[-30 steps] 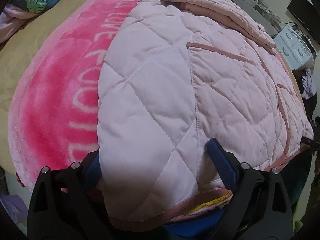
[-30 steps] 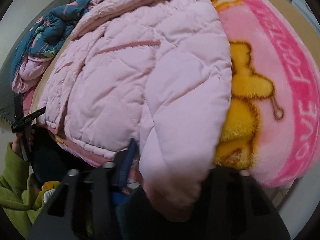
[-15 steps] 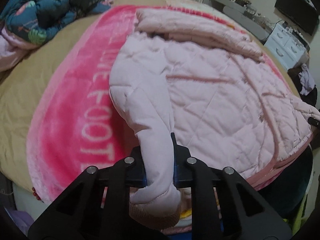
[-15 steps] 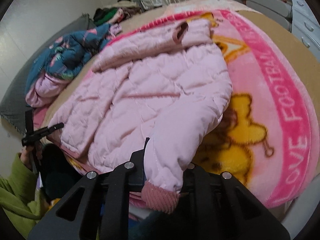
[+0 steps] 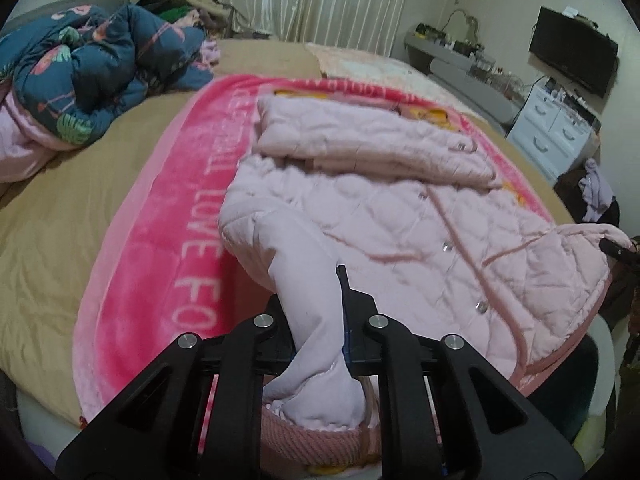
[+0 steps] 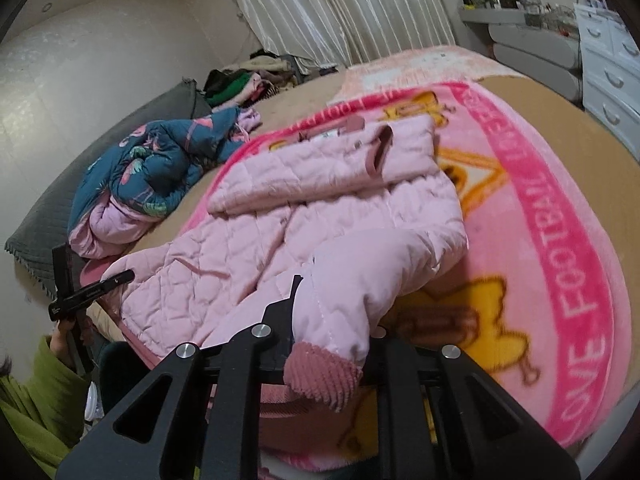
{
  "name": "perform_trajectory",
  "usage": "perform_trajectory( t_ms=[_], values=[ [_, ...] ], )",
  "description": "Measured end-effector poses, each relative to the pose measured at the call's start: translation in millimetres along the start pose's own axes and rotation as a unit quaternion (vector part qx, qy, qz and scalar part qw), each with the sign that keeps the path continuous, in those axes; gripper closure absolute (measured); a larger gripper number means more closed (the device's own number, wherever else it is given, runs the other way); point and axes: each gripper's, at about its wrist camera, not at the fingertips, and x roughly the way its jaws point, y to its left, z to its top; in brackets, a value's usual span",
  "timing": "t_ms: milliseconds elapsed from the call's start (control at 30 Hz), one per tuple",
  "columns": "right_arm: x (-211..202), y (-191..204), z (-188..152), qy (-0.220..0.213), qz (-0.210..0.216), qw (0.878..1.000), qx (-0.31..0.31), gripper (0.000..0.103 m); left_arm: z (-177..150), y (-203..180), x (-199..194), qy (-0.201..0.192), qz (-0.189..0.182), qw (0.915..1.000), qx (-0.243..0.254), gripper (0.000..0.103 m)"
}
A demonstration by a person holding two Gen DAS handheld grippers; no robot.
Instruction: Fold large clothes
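A pale pink quilted jacket lies front-up on a pink blanket on the bed, its hood folded down at the far end. It also shows in the right wrist view. My left gripper is shut on one sleeve near its ribbed cuff and holds it lifted. My right gripper is shut on the other sleeve, its dark pink cuff hanging over the jaws. Each gripper shows at the edge of the other's view.
A blue patterned quilt is bunched at the bed's far left. A clothes pile lies by the curtain. White drawers and a wall screen stand to the right. The blanket with yellow figures hangs over the near bed edge.
Both grippers closed on the sleeves and pulled back and up, lifting the sleeve ends off the blanket. More of the jacket and room is now in view.
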Motion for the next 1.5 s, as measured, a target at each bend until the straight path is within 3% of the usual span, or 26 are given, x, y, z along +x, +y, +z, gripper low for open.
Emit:
perform_trajectory(
  t_ms=[533, 1133, 1500],
  values=[
    [-7, 4, 37, -0.040, -0.006, 0.999, 0.012, 0.090, 57, -23, -8, -0.054, 0.001, 0.9985, 0.010, 0.096],
    [-1, -5, 87, -0.064, -0.003, 0.998, 0.030, 0.090, 109, -31, -1, -0.076, 0.023, 0.9966, 0.018, 0.096],
    [19, -27, 119, -0.067, -0.006, 0.996, 0.061, 0.090, 143, -27, 27, -0.080, 0.054, 0.9953, 0.006, 0.096]
  ],
)
